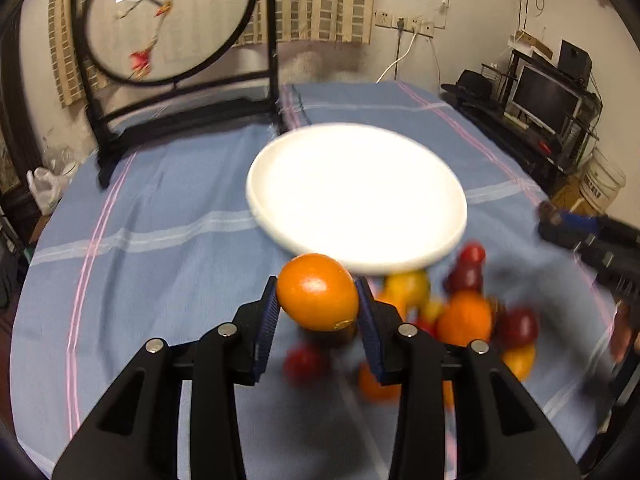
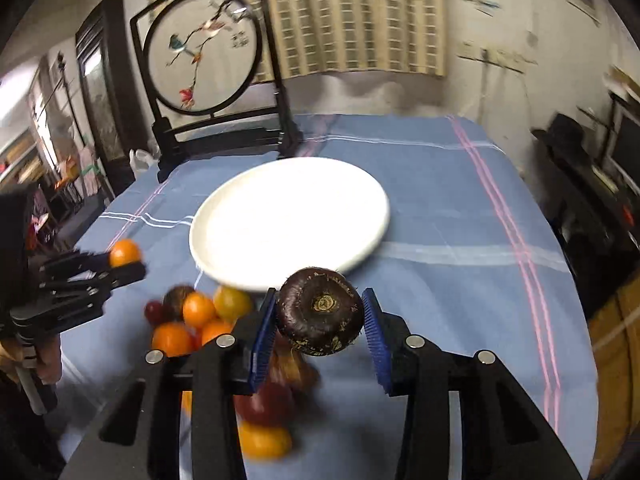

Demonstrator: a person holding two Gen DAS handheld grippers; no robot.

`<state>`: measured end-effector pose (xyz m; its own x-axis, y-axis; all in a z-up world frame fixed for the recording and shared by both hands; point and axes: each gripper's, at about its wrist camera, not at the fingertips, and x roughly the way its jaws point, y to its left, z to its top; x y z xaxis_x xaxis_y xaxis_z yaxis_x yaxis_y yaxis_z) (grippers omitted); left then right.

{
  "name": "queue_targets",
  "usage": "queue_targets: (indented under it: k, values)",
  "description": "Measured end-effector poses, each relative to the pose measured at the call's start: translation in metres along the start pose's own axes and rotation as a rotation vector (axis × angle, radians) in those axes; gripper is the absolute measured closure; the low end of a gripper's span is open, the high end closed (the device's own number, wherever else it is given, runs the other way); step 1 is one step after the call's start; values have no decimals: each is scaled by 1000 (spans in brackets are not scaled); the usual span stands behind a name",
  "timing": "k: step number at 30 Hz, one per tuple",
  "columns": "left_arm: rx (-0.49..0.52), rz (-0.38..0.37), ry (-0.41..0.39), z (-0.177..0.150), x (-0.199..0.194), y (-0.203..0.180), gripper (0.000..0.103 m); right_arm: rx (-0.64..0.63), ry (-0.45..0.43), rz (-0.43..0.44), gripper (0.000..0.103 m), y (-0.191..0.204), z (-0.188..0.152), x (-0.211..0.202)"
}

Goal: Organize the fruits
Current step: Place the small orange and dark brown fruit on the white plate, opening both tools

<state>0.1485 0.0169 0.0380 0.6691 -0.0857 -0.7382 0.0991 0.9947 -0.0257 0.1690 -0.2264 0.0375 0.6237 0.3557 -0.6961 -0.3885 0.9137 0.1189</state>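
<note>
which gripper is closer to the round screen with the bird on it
Left. The left gripper, shut on an orange, sits on the side of the table where the bird screen stands. The right gripper, holding a dark round fruit, is farther across, near the white plate.

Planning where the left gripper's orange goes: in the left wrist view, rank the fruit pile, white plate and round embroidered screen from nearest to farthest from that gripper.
1. Fruit pile, just right of the left gripper.
2. White plate, straight ahead.
3. Embroidered screen, far left, at the table's back.

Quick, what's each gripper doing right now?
Left gripper: closed on an orange.
Right gripper: closed on a dark brown round fruit.
</note>
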Motion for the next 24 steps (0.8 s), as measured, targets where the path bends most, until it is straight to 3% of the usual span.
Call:
queue_targets:
  k: [6,16,21,22,23,24]
  values:
    - [-15,-14,75,53,72,-9,66,-44,102,-15,61,13,32,73]
    - [-23,27,155,75,139,-6,66,-107,177,-101,61,8,48,138]
    - [-62,91,176,92,161,6,65,-88,206,-120,58,5,66,163]
    - [-87,94,184,92,160,11,55,-74,215,-118,49,3,67,163]
    - [-118,85,169,92,153,16,48,-66,214,-115,47,2,68,160]
    - [-129,83,148,91,145,18,33,-54,189,-104,47,1,68,149]
